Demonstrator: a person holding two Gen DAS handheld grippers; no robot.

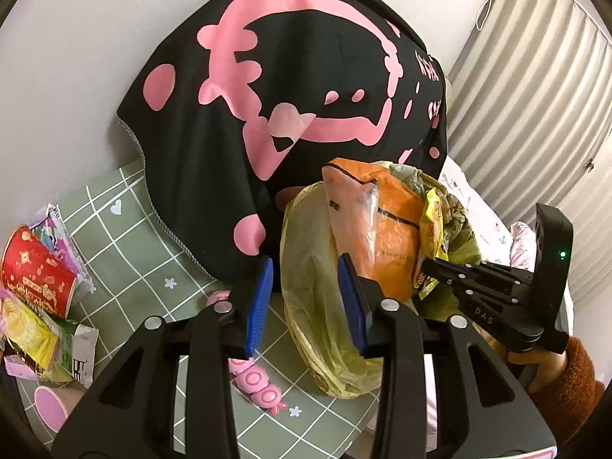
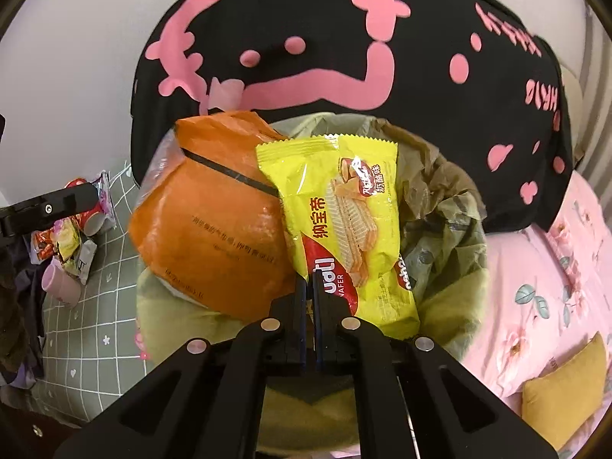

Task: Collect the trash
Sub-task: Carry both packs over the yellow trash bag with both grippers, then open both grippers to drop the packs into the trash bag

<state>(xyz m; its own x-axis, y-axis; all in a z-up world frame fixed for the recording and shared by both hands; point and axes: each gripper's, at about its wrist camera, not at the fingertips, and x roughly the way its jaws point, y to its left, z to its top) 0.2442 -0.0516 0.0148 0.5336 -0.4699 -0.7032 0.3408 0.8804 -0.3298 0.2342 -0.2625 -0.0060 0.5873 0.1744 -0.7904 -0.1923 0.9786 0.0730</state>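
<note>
A yellow-green trash bag (image 1: 317, 329) stands open on the green checked cloth (image 1: 126, 237), with an orange packet (image 1: 386, 237) sticking out of its mouth. My left gripper (image 1: 306, 298) is open, and its blue pads straddle the bag's near side without pressing it. My right gripper (image 2: 310, 290) is shut on the lower edge of a yellow wafer wrapper (image 2: 344, 210), which hangs over the bag's mouth (image 2: 440, 210) beside the orange packet (image 2: 214, 222). In the left wrist view the right gripper (image 1: 426, 267) comes in from the right, held by a hand in an orange sleeve.
More trash lies at the left: a red paper cup (image 1: 38, 271), several wrappers (image 1: 34, 336) and a pink cup (image 1: 49, 405). A pink toy (image 1: 260, 382) lies by the bag. Black-and-pink fabric (image 1: 287, 76) rises behind. Pink bedding (image 2: 543, 287) and a yellow pillow (image 2: 566, 394) are at the right.
</note>
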